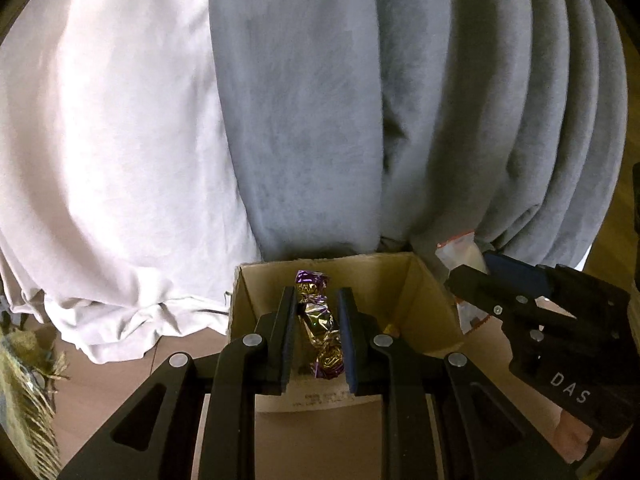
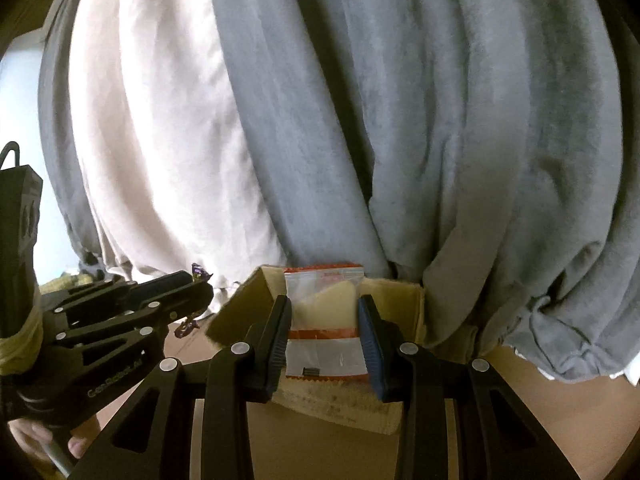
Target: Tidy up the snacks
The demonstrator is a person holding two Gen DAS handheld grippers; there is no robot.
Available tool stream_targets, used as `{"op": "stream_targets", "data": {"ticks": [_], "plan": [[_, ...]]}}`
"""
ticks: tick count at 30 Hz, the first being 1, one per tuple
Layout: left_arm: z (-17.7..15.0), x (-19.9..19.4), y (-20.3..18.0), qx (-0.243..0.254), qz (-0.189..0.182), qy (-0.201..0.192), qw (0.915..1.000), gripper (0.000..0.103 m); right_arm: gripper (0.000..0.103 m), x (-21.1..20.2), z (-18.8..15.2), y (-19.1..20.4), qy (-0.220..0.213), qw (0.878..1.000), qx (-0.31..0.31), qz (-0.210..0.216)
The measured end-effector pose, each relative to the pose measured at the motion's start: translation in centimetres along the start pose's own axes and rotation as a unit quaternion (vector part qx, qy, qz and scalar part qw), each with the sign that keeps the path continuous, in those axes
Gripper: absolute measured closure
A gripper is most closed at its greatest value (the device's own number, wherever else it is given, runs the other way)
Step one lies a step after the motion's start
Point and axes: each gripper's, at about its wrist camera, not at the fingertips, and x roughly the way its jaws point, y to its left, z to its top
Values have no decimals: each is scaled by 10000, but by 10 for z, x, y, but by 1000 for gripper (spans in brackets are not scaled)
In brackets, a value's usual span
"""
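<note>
Snack packet (image 2: 325, 320), lower end hidden between right gripper (image 2: 326, 312) fingers

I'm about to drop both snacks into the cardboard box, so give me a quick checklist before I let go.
1. Left gripper shut on the purple-and-gold foil candy strip: ok.
2. Right gripper shut on the clear red-edged packet holding a pale snack: ok.
3. Open brown cardboard box ahead of both grippers: ok.
4. Grippers apart from each other: ok.
5. Room inside the box: cannot tell.
</note>
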Motion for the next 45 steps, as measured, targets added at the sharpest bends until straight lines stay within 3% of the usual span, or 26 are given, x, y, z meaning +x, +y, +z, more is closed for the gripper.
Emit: {"op": "stream_targets", "data": {"ticks": [9,10,11,13,16,18,21,23,27,31,34,38,45], "plan": [[10,44,8,85,-71,343,9994,81,68,46,11,-10,393,9992,53,5],[11,47,9,98,-3,366,9993,75,68,49,11,-10,428,9991,28,-14],[12,48,9,102,33,380,9992,61,67,53,12,-11,462,9989,5,-61],[12,48,11,80,152,338,9993,48,64,61,12,-12,490,9985,-35,-225],[8,41,13,114,401,213,9989,45,37,64,11,-12,515,9972,-131,-521],[5,35,15,100,533,164,9984,40,37,59,7,-11,423,9966,-154,-692],[-3,18,16,67,701,13,9975,37,36,48,1,-11,404,9956,-129,-837],[-7,7,17,56,797,-62,9968,30,29,39,-3,-9,383,9952,-112,-889],[-17,-27,12,46,994,-338,9945,21,28,14,-8,-5,259,9953,-25,-929],[-28,-62,8,-44,995,-505,9937,12,28,-17,-15,1,172,9955,91,-932],[-41,-90,4,-96,1004,-622,9929,7,19,-40,-23,9,120,9954,176,-937],[-57,-118,0,-54,1070,-688,9919,1,19,-71,-34,21,37,9955,178,-932],[-83,-159,-2,-150,1033,-651,9924,0,19,-120,-52,45,-125,9947,56,-1021]]}}
